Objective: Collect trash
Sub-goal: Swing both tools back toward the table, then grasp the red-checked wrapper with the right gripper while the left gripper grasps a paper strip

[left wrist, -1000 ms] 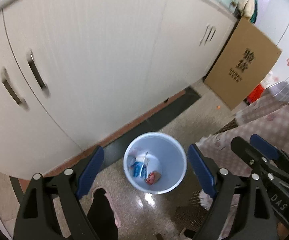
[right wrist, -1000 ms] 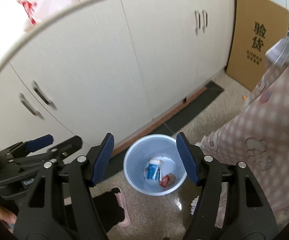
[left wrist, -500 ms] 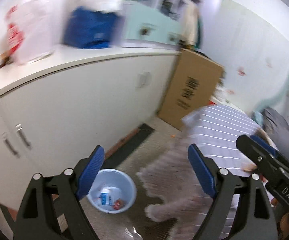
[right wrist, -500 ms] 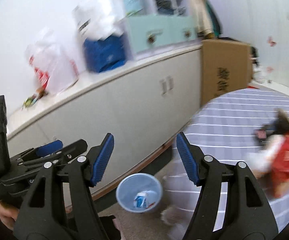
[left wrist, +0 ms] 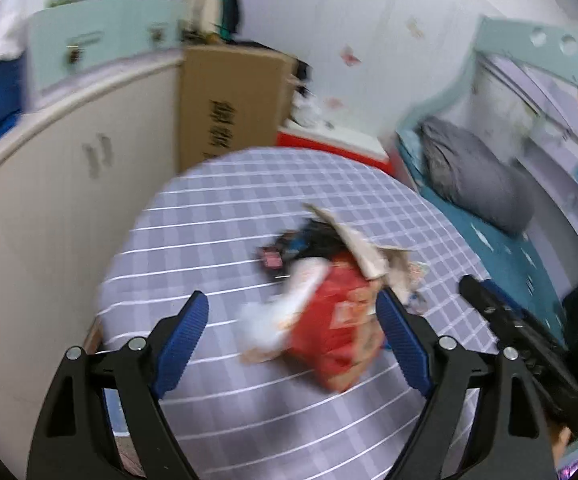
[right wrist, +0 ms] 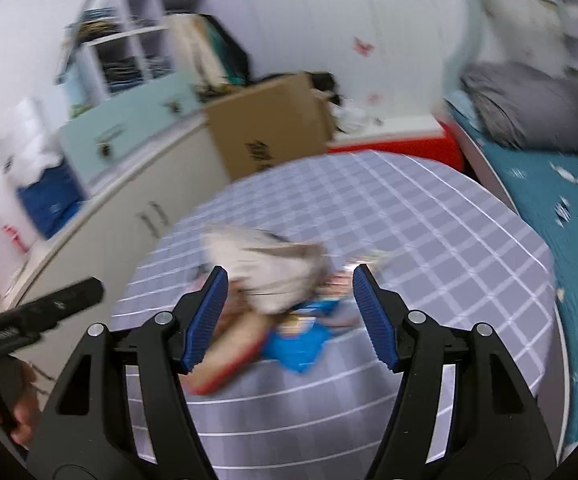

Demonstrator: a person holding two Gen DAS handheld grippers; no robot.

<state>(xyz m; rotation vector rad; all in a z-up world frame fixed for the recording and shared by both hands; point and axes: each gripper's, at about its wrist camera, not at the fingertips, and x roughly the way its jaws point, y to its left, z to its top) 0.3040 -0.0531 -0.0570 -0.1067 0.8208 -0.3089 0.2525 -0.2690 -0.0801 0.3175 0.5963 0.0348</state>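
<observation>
Two grippers hang above a round table [left wrist: 217, 408] covered in a lilac checked cloth, both with their blue-padded jaws spread wide and nothing between them. The left gripper [left wrist: 293, 344] looks down on a blurred heap of trash [left wrist: 329, 284] near the middle of the table: a red packet [left wrist: 337, 332] lies nearest, with white wrapping just beside it on the left, torn cardboard [left wrist: 363, 248] on top, and dark scraps behind. The right gripper [right wrist: 289, 308] faces the same heap from another side, where a crumpled whitish bag [right wrist: 273, 268] sits over a blue wrapper [right wrist: 301, 344] that touches the cloth. Motion blur hides finer detail of the pieces. Behind the table stand a brown cardboard box [left wrist: 229, 108] against white cabinets [left wrist: 49, 184], and a bed with a grey pillow [left wrist: 473, 176] to the right.
</observation>
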